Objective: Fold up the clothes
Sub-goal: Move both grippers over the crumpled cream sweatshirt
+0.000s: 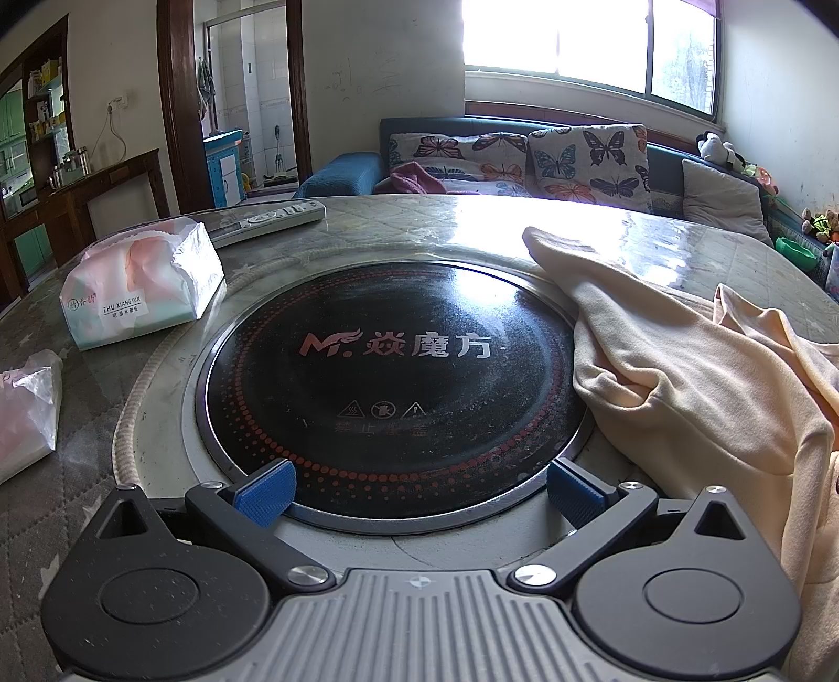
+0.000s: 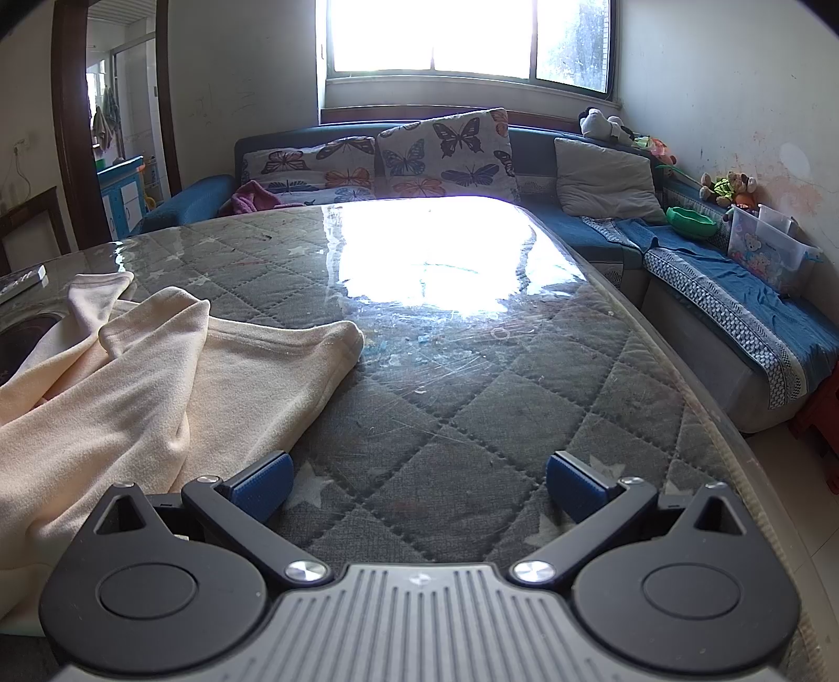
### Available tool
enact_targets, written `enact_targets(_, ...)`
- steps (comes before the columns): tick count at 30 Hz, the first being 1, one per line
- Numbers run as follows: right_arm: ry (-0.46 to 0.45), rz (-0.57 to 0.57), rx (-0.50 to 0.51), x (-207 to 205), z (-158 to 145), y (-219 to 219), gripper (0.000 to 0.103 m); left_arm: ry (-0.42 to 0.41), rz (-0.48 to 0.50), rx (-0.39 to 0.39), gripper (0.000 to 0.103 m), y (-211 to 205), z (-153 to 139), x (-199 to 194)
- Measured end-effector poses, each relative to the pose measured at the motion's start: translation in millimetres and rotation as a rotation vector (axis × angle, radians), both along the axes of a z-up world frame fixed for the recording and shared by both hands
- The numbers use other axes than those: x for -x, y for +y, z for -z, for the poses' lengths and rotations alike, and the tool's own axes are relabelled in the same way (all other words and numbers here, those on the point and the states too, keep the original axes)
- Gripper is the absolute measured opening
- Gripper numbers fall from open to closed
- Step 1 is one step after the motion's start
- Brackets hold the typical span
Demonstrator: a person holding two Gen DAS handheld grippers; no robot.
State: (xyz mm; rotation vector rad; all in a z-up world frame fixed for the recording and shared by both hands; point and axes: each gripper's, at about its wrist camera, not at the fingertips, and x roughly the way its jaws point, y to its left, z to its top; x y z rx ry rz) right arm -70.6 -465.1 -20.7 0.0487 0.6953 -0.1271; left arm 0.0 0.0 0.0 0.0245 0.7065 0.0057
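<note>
Item: cream garment (image 1: 697, 377), unfolded and rumpled. In my left wrist view it fills the right side of the frame, one end reaching to the upper middle and its edge draped over the right rim of the round black hotplate (image 1: 388, 388) set into the bench (image 1: 655, 231). The frame cuts the cloth off at right and lower right, so I cannot make out what kind of garment it is. In my right wrist view the same cloth lies at left, cut off by the left edge and partly hidden behind the gripper body.

Item: left gripper (image 1: 419, 490). I see its jaws spread wide over the near rim of the hotplate, nothing between the blue pads (image 1: 265, 490).

Item: right gripper (image 2: 419, 485). Jaws likewise wide apart and empty, above bare quilted bench surface; the left pad sits just beside the garment's near edge, and I cannot tell whether it touches.

Item: tissue pack (image 1: 141, 283), left of the hotplate. A second plastic-wrapped packet (image 1: 26, 414) at the left edge is cut off.

Item: remote control (image 1: 272, 220), upper left on the bench, beyond the tissue pack.

Item: sofa (image 2: 603, 225) with butterfly cushions (image 2: 445, 157) beyond the bench. Window (image 2: 461, 36) glare washes out the far bench surface in both views.
</note>
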Motion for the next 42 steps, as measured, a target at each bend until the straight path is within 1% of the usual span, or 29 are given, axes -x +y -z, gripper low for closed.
enact_targets(5,-0.001,0.0,-0.016,-0.2,0.3,-2.0,0.103,0.001,0.0,0.0,0.103,0.0,-0.1,-0.1)
enact_targets(11,0.001,0.0,-0.007,1.8,-1.5,-3.5,0.103,0.004,-0.002,-0.003,0.103,-0.4,0.4,-0.1)
enact_targets(16,0.004,-0.008,-0.004,1.4,-0.4,4.4,0.103,0.02,-0.01,0.001,0.103,-3.5,-1.9,3.4)
enact_targets(24,0.012,-0.047,-0.004,19.7,-3.5,8.5,0.103,0.033,-0.072,0.019,0.103,-7.5,-4.2,11.9)
enact_targets(29,0.008,-0.059,-0.023,30.4,-4.7,11.7,0.103,0.034,-0.061,0.009,0.103,-16.1,-8.9,22.4)
enact_targets(34,0.018,-0.067,-0.03,40.9,-6.4,15.6,0.103,0.042,-0.061,0.028,0.103,-24.7,-15.2,30.4)
enact_targets(37,0.024,-0.067,-0.038,47.5,-8.2,18.7,0.103,0.04,-0.055,0.013,0.103,-32.9,-20.0,35.9)
enact_targets(42,0.02,-0.068,-0.067,59.6,-14.4,25.2,0.103,0.039,-0.057,0.031,0.103,-42.1,-28.5,44.4)
